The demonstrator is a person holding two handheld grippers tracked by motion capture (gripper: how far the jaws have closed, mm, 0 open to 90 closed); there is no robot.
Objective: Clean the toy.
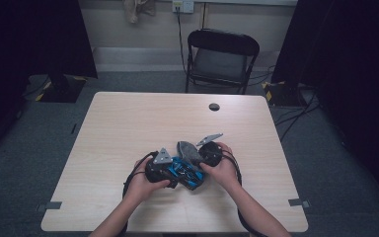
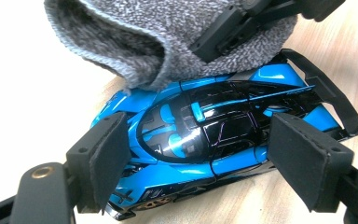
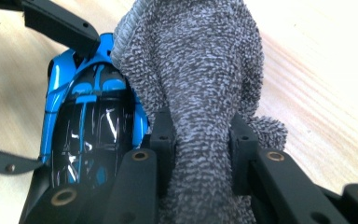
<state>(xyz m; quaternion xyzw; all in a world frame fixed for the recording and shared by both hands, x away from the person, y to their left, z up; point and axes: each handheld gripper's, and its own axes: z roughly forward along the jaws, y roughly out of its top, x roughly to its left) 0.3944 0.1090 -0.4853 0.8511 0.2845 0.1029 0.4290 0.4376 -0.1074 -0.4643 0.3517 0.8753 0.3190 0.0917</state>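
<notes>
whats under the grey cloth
The cloth, pinched in the right gripper, lies on one side of the blue toy car. The car's roof shows; the bodywork beneath the cloth is covered.

Toy car (image 2: 205, 135): hard plastic by the look, high-gloss blue and black, smooth enough to throw bright reflections; rear wing matt black. Cloth (image 3: 200, 93): grey terry-like fabric, looped, rough and fuzzy, matt, with a ribbed hem. Left tongs (image 2: 200, 163): matt black plastic with dull, foam-like pads (image 2: 109, 158) and brass-coloured metal rivets. Table (image 1: 128, 123): pale wood-grain top, smooth, low sheen. Chair (image 1: 220, 59): black, padded seat, matt.
</notes>
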